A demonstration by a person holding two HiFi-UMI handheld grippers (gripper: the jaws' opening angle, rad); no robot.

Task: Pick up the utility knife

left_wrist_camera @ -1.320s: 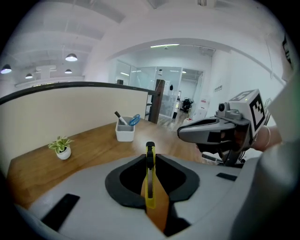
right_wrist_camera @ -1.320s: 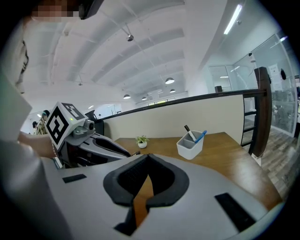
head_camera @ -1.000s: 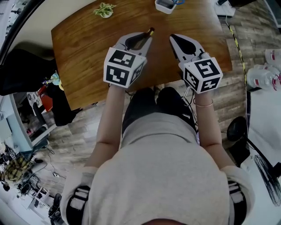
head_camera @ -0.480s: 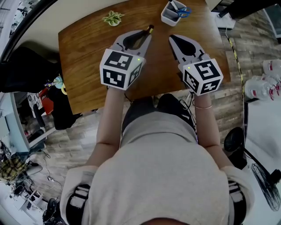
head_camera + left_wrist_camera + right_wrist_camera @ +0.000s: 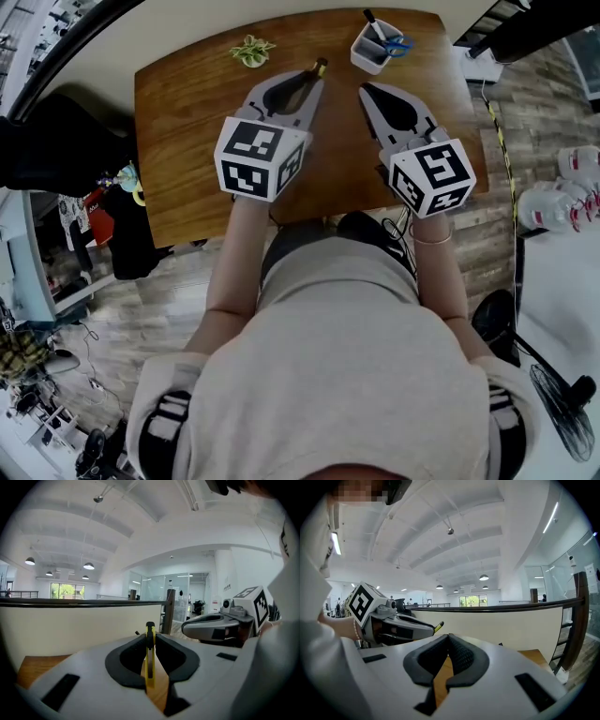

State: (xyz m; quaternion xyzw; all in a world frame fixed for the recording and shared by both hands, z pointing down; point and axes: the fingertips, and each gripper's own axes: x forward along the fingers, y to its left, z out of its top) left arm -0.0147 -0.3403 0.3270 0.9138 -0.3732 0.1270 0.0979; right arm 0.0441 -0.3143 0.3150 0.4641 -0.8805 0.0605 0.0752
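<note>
The yellow and black utility knife point(image 5: 150, 660) stands on edge between the jaws of my left gripper point(image 5: 150, 637), which is shut on it. In the head view its tip point(image 5: 320, 67) sticks out past the left gripper point(image 5: 310, 82), held above the wooden table point(image 5: 187, 141). My right gripper point(image 5: 367, 94) hovers beside it to the right, jaws closed together with nothing between them. From the right gripper view the jaws point(image 5: 449, 641) meet at the tips, and the left gripper point(image 5: 401, 625) shows at left with the knife tip point(image 5: 438, 627) poking out.
A grey pen holder point(image 5: 375, 47) with blue scissors and a pen stands at the table's far right. A small green plant point(image 5: 251, 51) lies at the far edge. A low white wall point(image 5: 70, 625) runs behind the table. Floor clutter lies left and right.
Both grippers have risen off the table and tipped more level, the left one carrying the knife. The pen holder and plant now sit lower in the head view.
</note>
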